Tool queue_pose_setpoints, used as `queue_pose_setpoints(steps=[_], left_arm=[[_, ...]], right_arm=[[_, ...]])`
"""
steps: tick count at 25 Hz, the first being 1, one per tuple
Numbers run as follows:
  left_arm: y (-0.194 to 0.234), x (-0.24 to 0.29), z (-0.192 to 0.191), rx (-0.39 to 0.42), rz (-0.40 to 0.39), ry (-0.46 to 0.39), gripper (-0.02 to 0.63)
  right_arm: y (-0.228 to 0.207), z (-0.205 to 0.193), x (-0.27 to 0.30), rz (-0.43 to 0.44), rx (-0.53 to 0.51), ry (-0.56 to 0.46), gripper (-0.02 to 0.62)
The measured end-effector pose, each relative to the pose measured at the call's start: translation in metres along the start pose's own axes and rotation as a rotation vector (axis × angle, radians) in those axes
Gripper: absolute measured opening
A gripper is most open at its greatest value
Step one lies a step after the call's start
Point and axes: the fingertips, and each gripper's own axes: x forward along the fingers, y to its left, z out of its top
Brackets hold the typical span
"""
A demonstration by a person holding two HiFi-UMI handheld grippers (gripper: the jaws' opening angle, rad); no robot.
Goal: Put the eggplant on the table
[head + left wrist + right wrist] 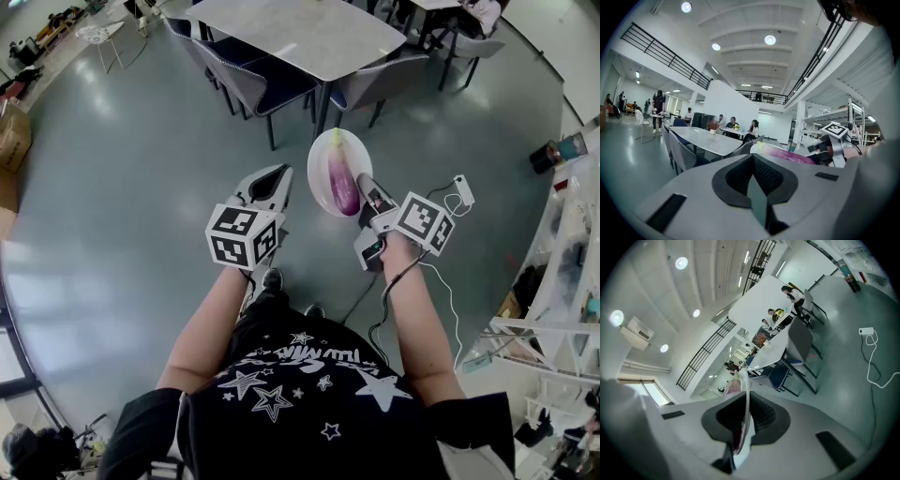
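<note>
Lying on a white plate [323,155], the purple eggplant [343,187] sits just ahead of our right gripper [367,192], whose jaws pinch the plate's near rim, aloft over the floor [141,187]. Our left gripper [274,178] hovers just beside it, jaws pressed together on nothing. A tabletop [300,33] stands farther ahead.
</note>
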Motion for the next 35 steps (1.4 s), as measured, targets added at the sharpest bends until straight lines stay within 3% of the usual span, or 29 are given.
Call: queue_pose_setpoints(steps=[24, 35], left_arm=[[0.065, 0.053, 0.012, 0.004, -0.077, 0.007, 0.008], [0.13, 0.074, 0.033, 0.007, -0.14, 0.025, 0.008]], right_arm=[[0.001, 0.021, 0.062, -0.072, -0.024, -0.059, 0.021], [0.018, 0.034, 0.123, -0.105, 0.009, -0.114, 0.021]])
